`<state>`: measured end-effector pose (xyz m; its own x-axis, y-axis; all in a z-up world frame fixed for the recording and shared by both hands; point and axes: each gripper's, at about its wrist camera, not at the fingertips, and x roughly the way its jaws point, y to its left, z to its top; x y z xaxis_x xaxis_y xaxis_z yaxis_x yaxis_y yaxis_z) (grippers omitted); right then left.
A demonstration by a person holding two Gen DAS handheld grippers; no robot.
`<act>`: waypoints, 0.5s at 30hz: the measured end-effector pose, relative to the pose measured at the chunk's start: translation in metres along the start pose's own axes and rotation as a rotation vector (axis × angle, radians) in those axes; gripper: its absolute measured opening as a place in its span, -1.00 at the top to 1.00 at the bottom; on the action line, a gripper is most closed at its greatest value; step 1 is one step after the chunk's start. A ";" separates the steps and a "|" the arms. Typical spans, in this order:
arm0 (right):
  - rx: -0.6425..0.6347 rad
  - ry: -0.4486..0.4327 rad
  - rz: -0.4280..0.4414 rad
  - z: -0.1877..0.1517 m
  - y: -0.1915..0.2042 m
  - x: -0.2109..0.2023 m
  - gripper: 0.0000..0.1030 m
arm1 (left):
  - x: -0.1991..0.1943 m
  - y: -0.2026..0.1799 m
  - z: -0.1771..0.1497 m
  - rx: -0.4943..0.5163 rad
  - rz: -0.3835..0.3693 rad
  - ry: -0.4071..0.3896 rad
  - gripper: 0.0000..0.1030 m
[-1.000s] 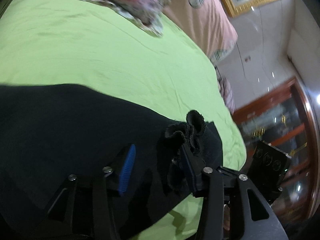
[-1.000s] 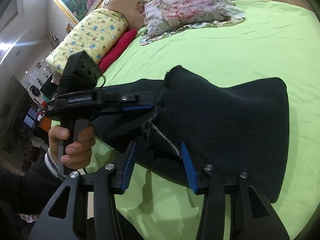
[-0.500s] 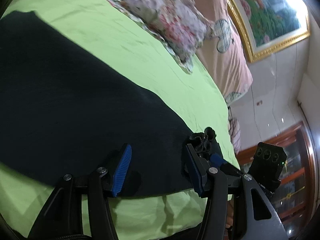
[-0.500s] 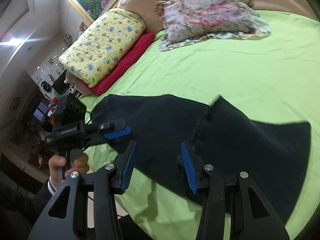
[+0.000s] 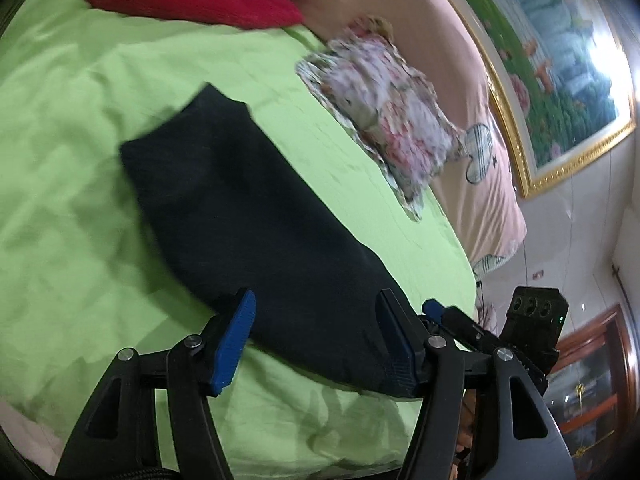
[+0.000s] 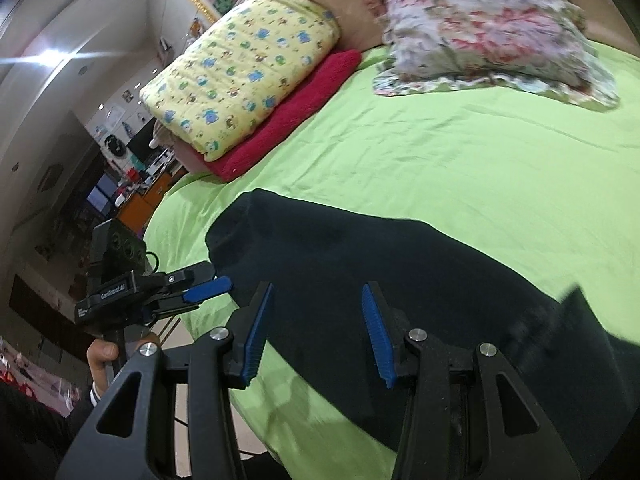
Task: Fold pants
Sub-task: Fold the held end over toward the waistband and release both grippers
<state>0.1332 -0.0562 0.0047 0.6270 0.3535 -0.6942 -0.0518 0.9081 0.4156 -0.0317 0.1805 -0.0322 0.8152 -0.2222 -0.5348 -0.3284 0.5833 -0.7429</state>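
The black pants (image 5: 256, 224) lie folded flat on the green bedsheet (image 5: 72, 184); they also show in the right wrist view (image 6: 400, 280). My left gripper (image 5: 316, 336) is open and empty, just above the near edge of the pants. My right gripper (image 6: 318, 334) is open and empty over the pants' near edge. The right gripper shows at the pants' right end in the left wrist view (image 5: 440, 314). The left gripper shows beside the pants' left end in the right wrist view (image 6: 200, 286).
A floral pillow (image 6: 488, 36) lies at the far side of the bed. A yellow patterned quilt (image 6: 244, 68) rests on a red blanket (image 6: 288, 120) at the headboard. The bed edge (image 6: 280, 412) runs close under my grippers. A framed painting (image 5: 560, 80) hangs on the wall.
Both grippers let go of the pants' bunched ends and pulled back. The pants dropped flat onto the sheet. Both views swung up toward the headboard.
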 end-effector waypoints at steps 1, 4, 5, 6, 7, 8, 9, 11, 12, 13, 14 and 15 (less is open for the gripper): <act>-0.009 0.007 0.003 0.004 0.003 0.005 0.09 | -0.005 0.005 0.000 -0.014 0.012 -0.015 -0.22; -0.041 0.024 0.004 0.015 0.013 0.018 0.06 | -0.015 0.018 0.002 -0.045 0.030 -0.039 -0.23; -0.050 0.029 0.005 0.018 0.015 0.022 -0.02 | -0.018 0.022 0.002 -0.054 0.034 -0.048 -0.23; -0.058 0.033 0.008 0.023 0.018 0.027 -0.11 | -0.021 0.027 0.003 -0.062 0.040 -0.056 -0.23; -0.065 0.035 0.010 0.028 0.021 0.032 -0.13 | -0.022 0.030 0.003 -0.065 0.047 -0.061 -0.23; -0.073 0.039 0.012 0.031 0.023 0.036 -0.13 | -0.023 0.034 0.004 -0.069 0.062 -0.067 -0.22; -0.085 0.046 0.011 0.036 0.025 0.041 -0.13 | -0.025 0.038 0.005 -0.073 0.074 -0.073 -0.22; -0.108 0.061 0.008 0.045 0.029 0.052 -0.13 | -0.025 0.045 0.006 -0.084 0.081 -0.079 -0.23; -0.121 0.071 0.006 0.050 0.032 0.059 -0.13 | -0.025 0.048 0.007 -0.093 0.085 -0.081 -0.23; -0.134 0.082 0.004 0.054 0.034 0.066 -0.13 | -0.026 0.052 0.008 -0.104 0.086 -0.085 -0.23; -0.151 0.095 -0.001 0.059 0.036 0.075 -0.13 | -0.027 0.057 0.009 -0.113 0.085 -0.090 -0.23; -0.167 0.107 -0.007 0.064 0.038 0.082 -0.13 | -0.027 0.060 0.010 -0.120 0.087 -0.093 -0.23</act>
<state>0.2324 -0.0066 0.0012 0.5423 0.3604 -0.7589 -0.1815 0.9322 0.3130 -0.0685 0.2290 -0.0584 0.8198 -0.0987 -0.5641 -0.4498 0.4987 -0.7409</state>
